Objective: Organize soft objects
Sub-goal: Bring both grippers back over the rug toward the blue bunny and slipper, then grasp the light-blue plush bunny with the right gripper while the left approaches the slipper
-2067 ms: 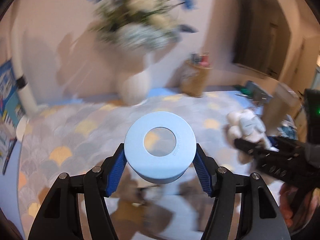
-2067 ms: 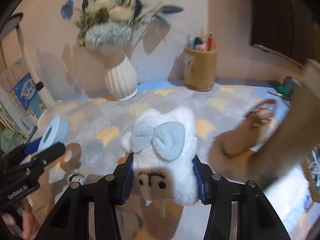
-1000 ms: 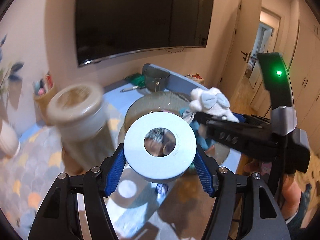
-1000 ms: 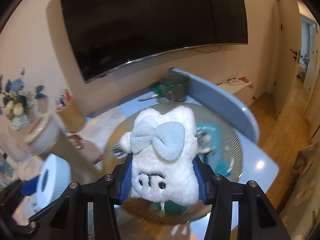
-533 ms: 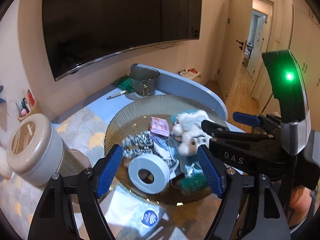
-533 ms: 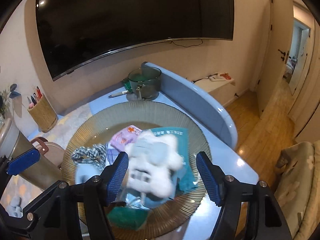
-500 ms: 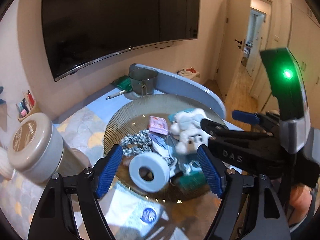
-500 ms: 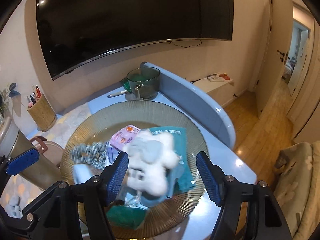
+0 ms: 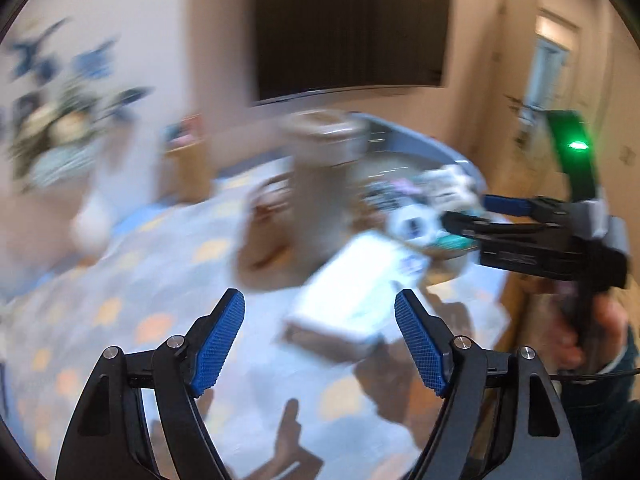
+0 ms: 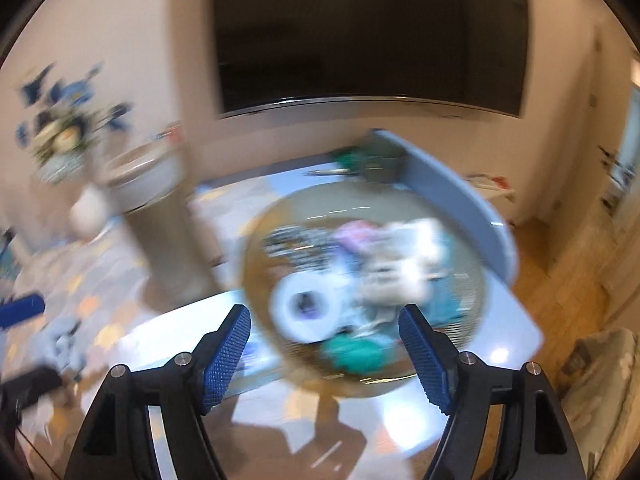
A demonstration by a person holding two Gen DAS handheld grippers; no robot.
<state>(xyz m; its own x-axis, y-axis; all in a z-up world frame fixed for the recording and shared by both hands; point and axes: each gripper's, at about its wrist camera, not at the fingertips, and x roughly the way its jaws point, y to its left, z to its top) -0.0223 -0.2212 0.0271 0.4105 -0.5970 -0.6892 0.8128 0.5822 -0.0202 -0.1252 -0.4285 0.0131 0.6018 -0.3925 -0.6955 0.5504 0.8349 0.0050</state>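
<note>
While both views are being smeared by blur, the right hand-held gripper and left hand-held gripper are being held wide apart, empty; the tissue roll and plush toy are lying in the ribbed dish, just ahead of the right one.

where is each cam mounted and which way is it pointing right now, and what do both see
Left wrist: sits on the left gripper, looking along its open blue fingers over the patterned table mat; the right gripper and the hand gripping it show at right.
Right wrist: sits on the right gripper, looking down at the round tray; its open fingers frame the view.
Shared: tray pile with the white roll, the TV, the blurred flower vase.
</note>
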